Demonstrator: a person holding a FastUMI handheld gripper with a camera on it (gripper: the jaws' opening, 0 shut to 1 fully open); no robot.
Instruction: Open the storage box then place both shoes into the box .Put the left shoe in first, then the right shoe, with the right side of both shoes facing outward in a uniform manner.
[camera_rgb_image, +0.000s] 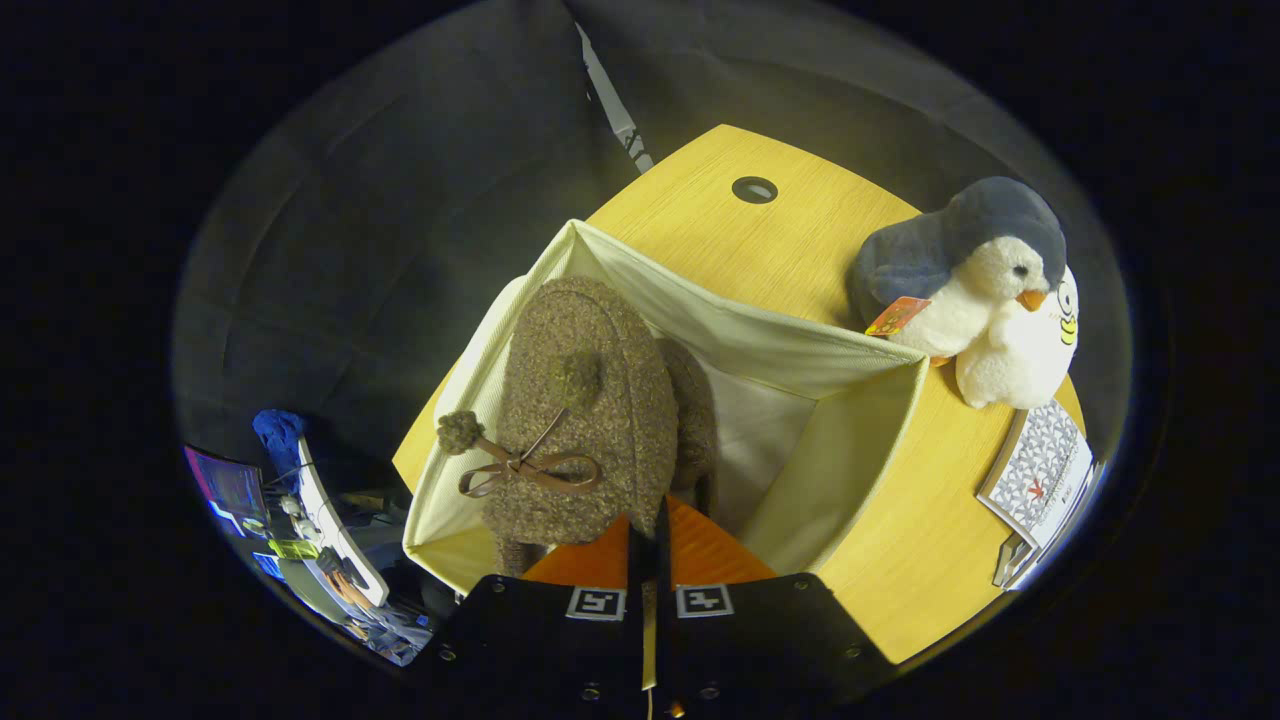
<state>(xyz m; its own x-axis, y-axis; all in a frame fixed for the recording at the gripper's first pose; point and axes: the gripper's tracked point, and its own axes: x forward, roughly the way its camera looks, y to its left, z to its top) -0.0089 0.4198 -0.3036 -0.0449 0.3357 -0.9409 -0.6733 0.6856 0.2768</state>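
The gripper (648, 535) has its orange fingers pressed nearly together, seemingly pinching the heel edge of the brown fuzzy shoe (585, 410), though the contact itself is hidden. That shoe hangs just ahead of the fingers, its long axis running away from them, over the open box (800, 370) on the desk (900, 570). A second shoe (695, 410) sits inside, just beside it.

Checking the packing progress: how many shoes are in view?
2. One brown fuzzy shoe with a bow hangs over the storage box, pinched by the fingers; a second shoe sits behind it, mostly hidden.
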